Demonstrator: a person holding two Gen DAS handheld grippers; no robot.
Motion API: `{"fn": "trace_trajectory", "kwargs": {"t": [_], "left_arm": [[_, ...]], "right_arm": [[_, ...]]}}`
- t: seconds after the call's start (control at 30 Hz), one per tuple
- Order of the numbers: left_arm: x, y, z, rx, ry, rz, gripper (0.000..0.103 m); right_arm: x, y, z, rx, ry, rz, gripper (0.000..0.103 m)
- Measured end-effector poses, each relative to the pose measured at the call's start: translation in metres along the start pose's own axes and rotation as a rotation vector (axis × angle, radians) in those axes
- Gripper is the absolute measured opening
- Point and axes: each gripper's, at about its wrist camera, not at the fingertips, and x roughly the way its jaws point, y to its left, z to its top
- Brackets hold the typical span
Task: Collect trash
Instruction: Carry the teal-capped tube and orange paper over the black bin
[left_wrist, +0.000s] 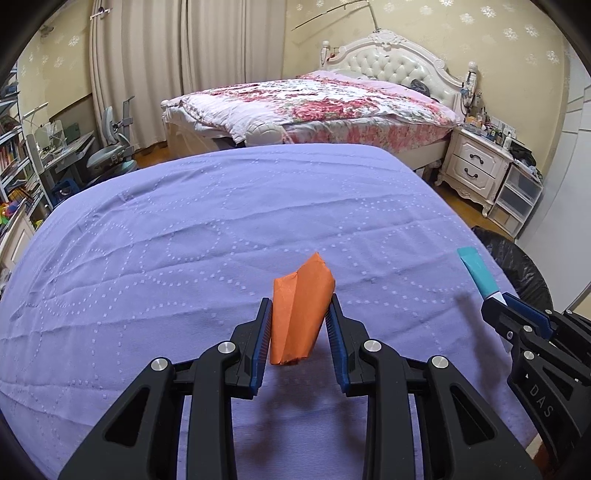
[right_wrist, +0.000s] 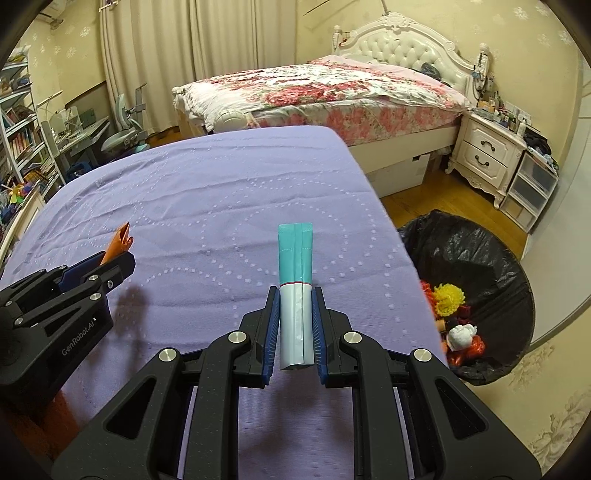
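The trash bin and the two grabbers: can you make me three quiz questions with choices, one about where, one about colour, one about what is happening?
1. Where is the trash bin?
A. on the purple cloth
B. on the floor, right of the purple cloth
C. on the flowery bed

2. What colour is the paper in the left gripper?
A. orange
B. yellow
C. white

3. What is the right gripper doing?
A. hanging open with nothing
B. lying in the bin
C. holding a teal and white packet

Answers
1. B: the black-lined bin stands on the wooden floor beside the right edge of the purple cloth.
2. A: the folded piece between the left jaws is plainly orange.
3. C: its jaws press both sides of the packet, which is above the cloth.
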Motion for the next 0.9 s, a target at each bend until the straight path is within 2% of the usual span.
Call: {"fn": "trace_trajectory", "kwargs": {"t": [0.5, 0.9], "left_arm": [[-0.009, -0.086, 0.027, 0.123, -0.083, -0.131, 0.030], [0.001, -0.160, 0.041, 0.230, -0.123, -0.213, 0.031]], "right_arm": [[-0.025, -0.092, 0.006, 0.147, -0.074, -0.181, 0.017], [-0.021, -0.151, 0.007, 0.227, -0.100, -0.289, 0.017]]}}
